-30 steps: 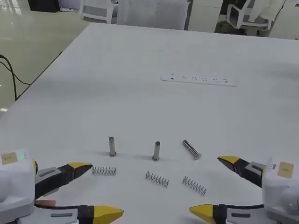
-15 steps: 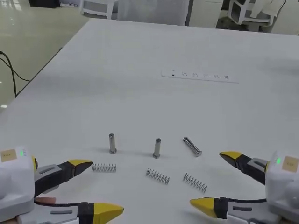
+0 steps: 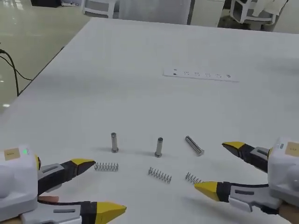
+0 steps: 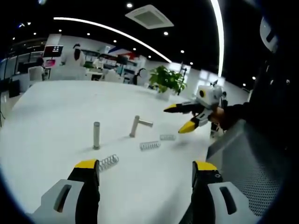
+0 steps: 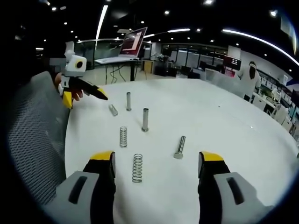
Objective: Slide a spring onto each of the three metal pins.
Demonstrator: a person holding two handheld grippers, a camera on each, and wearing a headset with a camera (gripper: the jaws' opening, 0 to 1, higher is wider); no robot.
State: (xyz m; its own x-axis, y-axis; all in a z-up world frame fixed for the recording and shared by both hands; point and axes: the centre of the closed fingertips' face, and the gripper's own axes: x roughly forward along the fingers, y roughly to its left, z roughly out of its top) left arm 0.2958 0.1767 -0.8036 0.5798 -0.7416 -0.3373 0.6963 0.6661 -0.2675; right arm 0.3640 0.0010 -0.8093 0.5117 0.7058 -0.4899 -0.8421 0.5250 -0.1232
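Right hand-held gripper [image 3: 210, 166] wide, empty, nearest spring [image 5: 137, 168] just ahead on desk [image 3: 140, 70]. Pinch mid-coil, lightly. Tipped pin [image 3: 193, 145] likely wants left hand-held gripper [image 3: 108, 186] — also wide.

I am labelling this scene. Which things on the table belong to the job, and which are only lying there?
For the job: left pin, middle pin, lying pin; left spring, middle spring, right spring.
Just lying about: power strip.

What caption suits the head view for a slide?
Open left gripper and right gripper flank three loose springs; two metal pins stand, one lies, on a white table.
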